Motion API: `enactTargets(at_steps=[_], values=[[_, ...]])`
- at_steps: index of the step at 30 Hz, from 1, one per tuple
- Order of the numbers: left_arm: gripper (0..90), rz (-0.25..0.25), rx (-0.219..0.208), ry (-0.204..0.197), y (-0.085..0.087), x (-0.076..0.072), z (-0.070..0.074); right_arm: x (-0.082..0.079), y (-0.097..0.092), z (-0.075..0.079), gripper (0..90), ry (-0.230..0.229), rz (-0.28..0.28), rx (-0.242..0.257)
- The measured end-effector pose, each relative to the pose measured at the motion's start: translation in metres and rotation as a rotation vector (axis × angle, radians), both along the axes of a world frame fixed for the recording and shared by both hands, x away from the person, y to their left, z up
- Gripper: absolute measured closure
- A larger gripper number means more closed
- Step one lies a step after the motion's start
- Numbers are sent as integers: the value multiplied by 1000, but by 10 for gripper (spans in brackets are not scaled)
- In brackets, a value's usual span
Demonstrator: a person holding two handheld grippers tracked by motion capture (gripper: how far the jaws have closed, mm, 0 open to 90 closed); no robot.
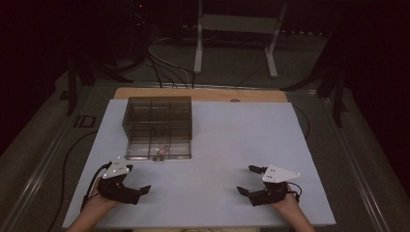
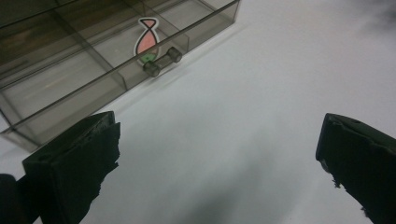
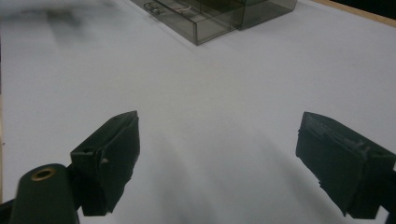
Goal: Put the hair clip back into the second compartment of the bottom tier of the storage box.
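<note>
High view: smoky clear drawer box (image 1: 158, 126) sits on the white table (image 1: 232, 145), left of centre toward the far edge. Its bottom drawer looks pulled out toward the person, with a small bar handle (image 1: 158, 157) on the front face and a pink tie-shaped sticker (image 1: 164, 150) just behind it. Left gripper (image 1: 136, 183) rests on the near left of the table, jaws spread wide, holding nothing. Right gripper (image 1: 250, 180) rests on the near right, jaws also apart and empty.

Key relation: handle lies ahead of the left gripper and slightly to its right, near it; right gripper is well apart from it, across the table. Left is clearly the nearer one. Handle's long axis runs left-right along the drawer front, parallel to the table's near edge, so jaws likely need to straddle it front-to-back or from above.

Left gripper view: handle (image 2: 162, 61) is up and left of centre, running diagonally in frame, sticker (image 2: 146, 38) behind it with its narrow end pointing away into the drawer. Right gripper view: box (image 3: 219, 13) far off at top.
</note>
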State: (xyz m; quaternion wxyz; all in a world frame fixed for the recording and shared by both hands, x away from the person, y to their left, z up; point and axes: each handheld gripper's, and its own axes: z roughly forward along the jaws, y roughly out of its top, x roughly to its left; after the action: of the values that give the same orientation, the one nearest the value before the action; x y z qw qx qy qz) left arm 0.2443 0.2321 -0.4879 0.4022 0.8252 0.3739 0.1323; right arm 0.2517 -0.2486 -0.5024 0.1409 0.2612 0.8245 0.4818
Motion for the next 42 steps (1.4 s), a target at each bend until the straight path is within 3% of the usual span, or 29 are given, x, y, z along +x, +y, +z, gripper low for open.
enactTargets(at_steps=[6,9,13,17,23,42], values=[[0,11,22,10,3,-5,-3,0,0,0,135,-1,0,-3],[0,14,13,15,6,-6,-6,0,0,0,135,-1,0,-2],[0,17,12,-2,6,-6,-6,0,0,0,135,1,-3,-2],[0,21,41,-1,6,-6,-10,0,-1,0,135,-4,-7,0],[0,32,47,-16,4,-7,-8,1,-2,0,135,-4,-4,-3],[0,28,49,-11,2,-9,-10,1,-1,-1,135,-3,-2,-13]])
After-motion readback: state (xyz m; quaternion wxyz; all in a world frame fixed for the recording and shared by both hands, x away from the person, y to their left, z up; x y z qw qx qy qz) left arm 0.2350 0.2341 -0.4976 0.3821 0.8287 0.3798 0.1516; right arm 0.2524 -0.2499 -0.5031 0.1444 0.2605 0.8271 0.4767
